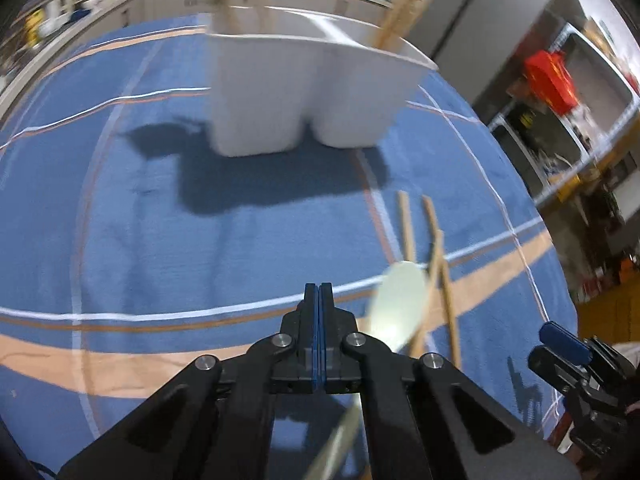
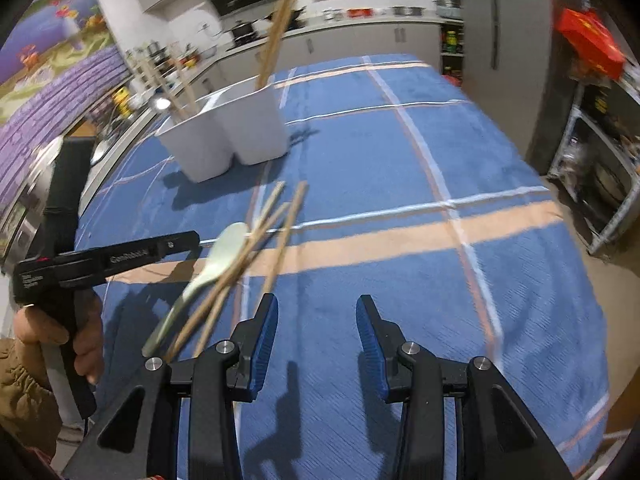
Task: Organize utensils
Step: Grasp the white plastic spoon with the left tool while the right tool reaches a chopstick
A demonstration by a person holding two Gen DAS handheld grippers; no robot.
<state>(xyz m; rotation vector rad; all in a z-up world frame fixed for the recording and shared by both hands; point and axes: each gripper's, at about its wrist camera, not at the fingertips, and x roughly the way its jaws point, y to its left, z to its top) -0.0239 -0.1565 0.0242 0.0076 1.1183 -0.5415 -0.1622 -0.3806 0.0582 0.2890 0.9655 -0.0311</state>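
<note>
Jaws of your left gripper [image 1: 319, 292] are pressing together on nothing, the pale spoon [image 1: 396, 304] and loose chopsticks [image 1: 438, 264] lying just right of them; your right gripper [image 2: 317, 320] is gaping half-wide above bare counter [image 2: 400, 160], utensils left.

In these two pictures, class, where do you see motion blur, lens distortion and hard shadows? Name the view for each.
Left wrist view: the pale spoon and the chopsticks are smeared by motion; the white holder throws a dark, hard-edged shadow on the blue cloth. Right wrist view: the fisheye bends the cloth's stripes into curves, the spoon is again blurred, and the right gripper stays sharp.
</note>
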